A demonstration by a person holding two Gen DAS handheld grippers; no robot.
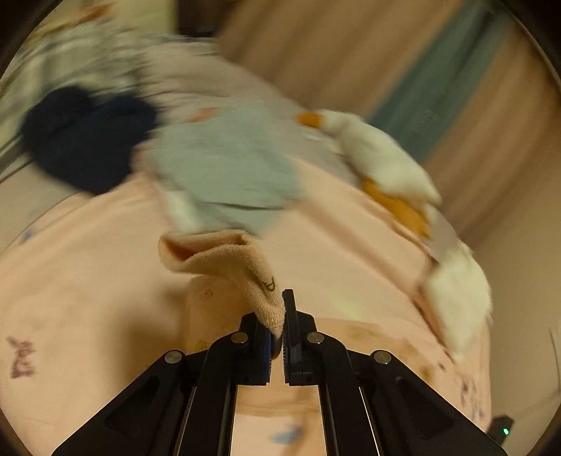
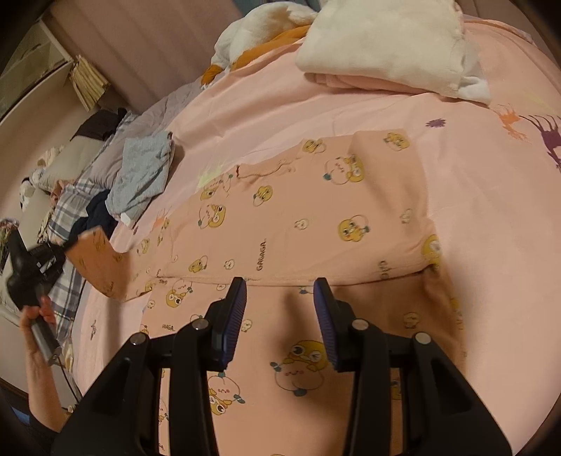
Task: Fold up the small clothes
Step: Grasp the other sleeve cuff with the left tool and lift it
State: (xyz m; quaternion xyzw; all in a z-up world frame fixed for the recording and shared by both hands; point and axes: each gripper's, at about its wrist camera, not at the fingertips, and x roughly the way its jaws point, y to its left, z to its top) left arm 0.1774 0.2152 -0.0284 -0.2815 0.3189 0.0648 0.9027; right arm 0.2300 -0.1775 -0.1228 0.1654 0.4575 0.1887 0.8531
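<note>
A small pink garment [image 2: 291,224] printed with yellow cartoon faces lies spread on the pink bedsheet [image 2: 484,196]. My left gripper [image 1: 282,315] is shut on a corner of this pink garment [image 1: 242,266] and holds it lifted off the bed. In the right wrist view the left gripper [image 2: 52,257] shows at the far left with the raised flap [image 2: 101,259]. My right gripper [image 2: 278,291] is open and empty, just above the garment's folded edge.
A crumpled grey-blue garment [image 2: 143,175] and a dark navy one [image 2: 100,210] lie at the bed's left side, also in the left wrist view [image 1: 224,168]. A white plush toy [image 2: 266,28] and a folded white and pink blanket [image 2: 385,49] lie at the far end.
</note>
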